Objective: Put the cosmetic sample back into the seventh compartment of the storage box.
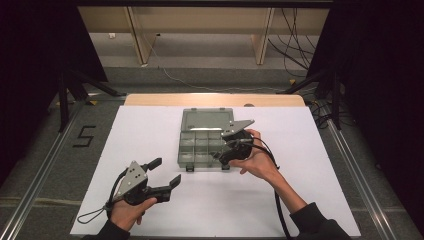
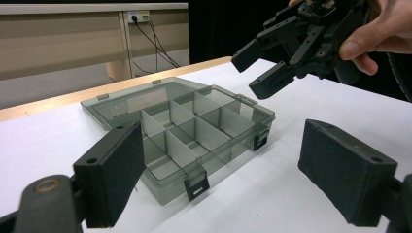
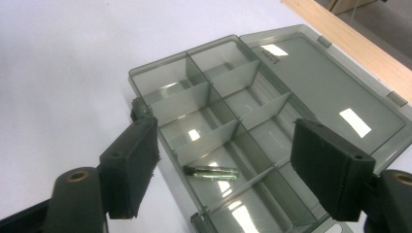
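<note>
A smoky clear organizer box (image 1: pixel 200 146) lies at the table's middle, its lid (image 1: pixel 207 120) flung back flat. Dividers split it into several compartments. In the right gripper view a small green glassy tube (image 3: pixel 211 172) rests in one compartment near the box's (image 3: pixel 228 121) front. My right gripper (image 1: pixel 223 155) hovers open just above that front right part, jaws pointing down into it and empty (image 3: pixel 226 170). My left gripper (image 1: pixel 166 171) stands open over the bare sheet, front left of the box. The left gripper view has the box (image 2: pixel 194 131) ahead and the right gripper (image 2: pixel 250 73) above it.
A white sheet (image 1: pixel 140 135) covers the table, with a wooden strip (image 1: pixel 215 99) at the far edge. Two black latches (image 2: pixel 197 187) hang off the box's front wall. Cables trail from both grippers toward the person. Beyond the table are a floor and wooden furniture legs.
</note>
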{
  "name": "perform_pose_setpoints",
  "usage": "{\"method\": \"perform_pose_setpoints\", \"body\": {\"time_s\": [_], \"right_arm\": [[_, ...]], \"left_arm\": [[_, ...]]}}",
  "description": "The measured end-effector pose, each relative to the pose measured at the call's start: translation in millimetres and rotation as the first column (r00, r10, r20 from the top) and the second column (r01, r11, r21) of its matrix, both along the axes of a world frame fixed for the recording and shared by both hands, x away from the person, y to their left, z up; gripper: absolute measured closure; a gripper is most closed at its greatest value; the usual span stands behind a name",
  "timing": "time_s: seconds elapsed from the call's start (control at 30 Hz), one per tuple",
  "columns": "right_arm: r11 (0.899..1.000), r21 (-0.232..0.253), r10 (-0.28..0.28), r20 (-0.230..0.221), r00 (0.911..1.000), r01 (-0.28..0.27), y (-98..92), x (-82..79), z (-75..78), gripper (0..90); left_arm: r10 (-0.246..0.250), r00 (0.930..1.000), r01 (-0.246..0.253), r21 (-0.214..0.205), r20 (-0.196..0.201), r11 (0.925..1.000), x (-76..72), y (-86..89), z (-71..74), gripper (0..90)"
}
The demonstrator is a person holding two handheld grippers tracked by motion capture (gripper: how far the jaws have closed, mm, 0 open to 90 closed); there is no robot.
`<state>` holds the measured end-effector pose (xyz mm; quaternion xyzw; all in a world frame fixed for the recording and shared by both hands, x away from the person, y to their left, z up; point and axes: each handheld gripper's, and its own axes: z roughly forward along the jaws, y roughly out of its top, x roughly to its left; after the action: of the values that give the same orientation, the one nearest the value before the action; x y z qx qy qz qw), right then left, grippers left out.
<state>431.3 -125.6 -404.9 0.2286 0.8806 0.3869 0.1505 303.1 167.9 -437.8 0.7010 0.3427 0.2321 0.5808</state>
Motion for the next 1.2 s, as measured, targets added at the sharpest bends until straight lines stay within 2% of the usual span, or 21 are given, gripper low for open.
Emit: {"method": "perform_pose_setpoints", "body": {"time_s": [0.2, 0.57, 0.73, 0.83, 1.2], "right_arm": [[1.0, 0.019, 0.009, -0.002, 1.0, -0.009, -7.3, -7.2, 7.0, 24.8], [0.998, 0.066, -0.003, 0.006, 1.0, 0.003, -19.0, -11.4, 8.3, 24.3], [0.997, 0.071, -0.001, 0.011, 0.9999, 0.0, -20.4, -14.0, 9.7, 22.9], [0.997, 0.082, 0.0, 0.032, 0.9995, -0.002, -21.5, -18.3, 10.9, 21.7], [0.99, 0.141, -0.015, 0.062, 0.998, 0.006, -30.5, -27.6, 14.2, 21.7]], "left_arm": [[0.0, 1.0, 0.0, 0.0, -0.001, 1.0, 0.0, -0.1, -0.1, 15.9], [0.001, 1.0, -0.001, -0.001, -0.003, 1.0, 0.1, -0.4, -0.1, 15.9], [0.001, 1.0, -0.001, -0.002, -0.001, 1.0, 0.1, -0.1, 0.1, 15.9], [0.001, 1.0, -0.001, -0.001, 0.0, 1.0, 0.0, -0.1, 0.2, 15.9], [0.0, 1.0, 0.0, 0.002, -0.002, 1.0, 0.0, -0.5, 0.0, 15.9]]}}
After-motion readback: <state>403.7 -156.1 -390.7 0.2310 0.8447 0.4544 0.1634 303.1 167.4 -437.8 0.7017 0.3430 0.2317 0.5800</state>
